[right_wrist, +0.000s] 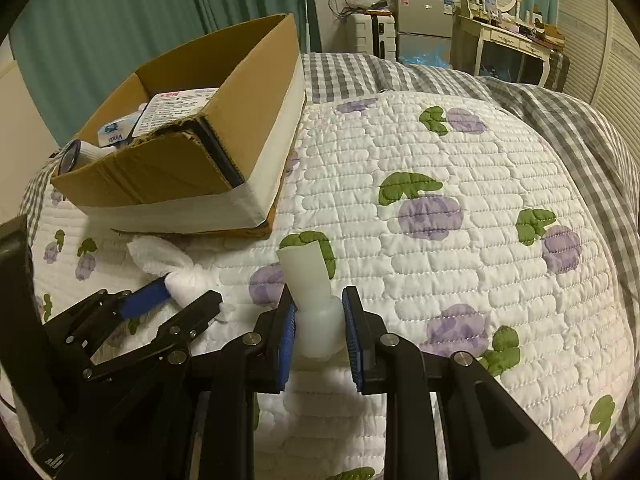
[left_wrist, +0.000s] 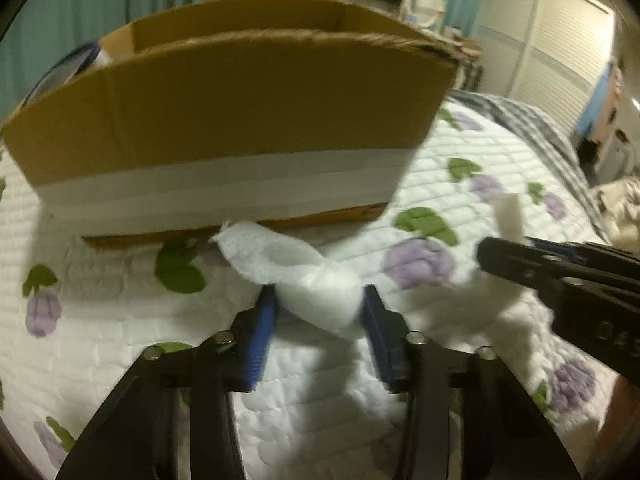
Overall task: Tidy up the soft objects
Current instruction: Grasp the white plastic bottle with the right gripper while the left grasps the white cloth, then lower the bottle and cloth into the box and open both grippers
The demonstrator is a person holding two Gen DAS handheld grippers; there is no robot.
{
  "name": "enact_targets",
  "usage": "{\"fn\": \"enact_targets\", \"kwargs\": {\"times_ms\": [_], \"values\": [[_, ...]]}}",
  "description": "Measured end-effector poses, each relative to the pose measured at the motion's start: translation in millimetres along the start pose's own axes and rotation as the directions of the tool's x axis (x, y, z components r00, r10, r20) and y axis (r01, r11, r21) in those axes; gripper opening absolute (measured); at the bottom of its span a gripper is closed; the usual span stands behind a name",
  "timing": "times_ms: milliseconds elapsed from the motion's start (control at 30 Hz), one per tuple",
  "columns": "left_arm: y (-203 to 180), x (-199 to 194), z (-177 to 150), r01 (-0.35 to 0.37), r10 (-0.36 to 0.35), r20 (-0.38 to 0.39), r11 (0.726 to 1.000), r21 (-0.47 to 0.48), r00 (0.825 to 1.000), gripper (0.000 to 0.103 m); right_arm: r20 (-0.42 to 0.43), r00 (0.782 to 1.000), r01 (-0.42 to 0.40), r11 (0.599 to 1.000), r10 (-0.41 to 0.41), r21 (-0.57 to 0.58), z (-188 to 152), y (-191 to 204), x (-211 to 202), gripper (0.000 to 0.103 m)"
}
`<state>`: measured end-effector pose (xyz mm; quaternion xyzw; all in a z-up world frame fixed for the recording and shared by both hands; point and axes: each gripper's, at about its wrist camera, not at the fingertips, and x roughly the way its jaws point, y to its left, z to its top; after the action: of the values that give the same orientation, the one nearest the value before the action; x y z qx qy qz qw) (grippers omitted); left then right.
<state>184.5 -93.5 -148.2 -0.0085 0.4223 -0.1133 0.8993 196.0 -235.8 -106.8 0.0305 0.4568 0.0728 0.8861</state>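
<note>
A white soft cloth (left_wrist: pixel 304 276) lies stretched over the flowered quilt in front of the cardboard box (left_wrist: pixel 224 120). My left gripper (left_wrist: pixel 320 308) is shut on its left end, which fans out toward the box. My right gripper (right_wrist: pixel 320 320) is shut on its other end (right_wrist: pixel 308 276), which sticks up between the blue pads. In the left wrist view the right gripper (left_wrist: pixel 516 256) comes in from the right. In the right wrist view the left gripper (right_wrist: pixel 188 288) sits at lower left, holding its end of the cloth (right_wrist: pixel 160 260) beside the box (right_wrist: pixel 192 148).
The box holds tissue packs and a labelled packet (right_wrist: pixel 168 114). The quilt (right_wrist: pixel 440 208) lies over a checked blanket (right_wrist: pixel 560 120). Teal curtains, a suitcase, a small fridge and a dressing table stand behind the bed.
</note>
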Motion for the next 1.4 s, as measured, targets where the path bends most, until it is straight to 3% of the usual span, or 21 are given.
{"fn": "enact_targets", "kwargs": {"times_ms": [233, 500, 667, 900, 1033, 1167, 1400], "values": [[-5.3, -36.1, -2.7, 0.017, -0.02, 0.035, 0.997, 0.08, 0.999, 0.037, 0.071, 0.997, -0.032, 0.999, 0.031, 0.017, -5.7, -2.8, -25.4, 0.022], [5.5, -109.0, 12.3, -0.028, 0.015, 0.139, 0.996, 0.087, 0.99, 0.037, 0.196, 0.98, -0.004, 0.997, 0.02, -0.082, -3.7, 27.6, -77.9, 0.022], [10.6, -152.2, 22.2, -0.051, 0.03, 0.213, 0.994, 0.096, 0.977, 0.037, 0.304, 0.952, 0.011, 0.991, 0.031, -0.136, 18.8, 48.9, -128.9, 0.022], [27.0, -198.7, 53.9, -0.076, 0.039, 0.322, 0.992, 0.105, 0.946, 0.037, 0.381, 0.921, 0.02, 0.971, 0.075, -0.24, 65.5, 88.1, -172.6, 0.022], [35.7, -201.2, 75.8, -0.095, 0.046, 0.36, 0.988, 0.118, 0.932, 0.037, 0.389, 0.916, 0.02, 0.956, 0.1, -0.292, 98.7, 106.8, -175.0, 0.022], [44.9, -185.1, 101.4, -0.107, 0.053, 0.371, 0.986, 0.127, 0.927, 0.037, 0.371, 0.923, 0.014, 0.95, 0.108, -0.311, 132.2, 116.9, -150.5, 0.022], [61.9, -114.7, 145.7, -0.116, 0.07, 0.324, 0.986, 0.123, 0.943, 0.037, 0.291, 0.95, -0.022, 0.957, 0.11, -0.289, 179.1, 115.3, -67.2, 0.022]]}}
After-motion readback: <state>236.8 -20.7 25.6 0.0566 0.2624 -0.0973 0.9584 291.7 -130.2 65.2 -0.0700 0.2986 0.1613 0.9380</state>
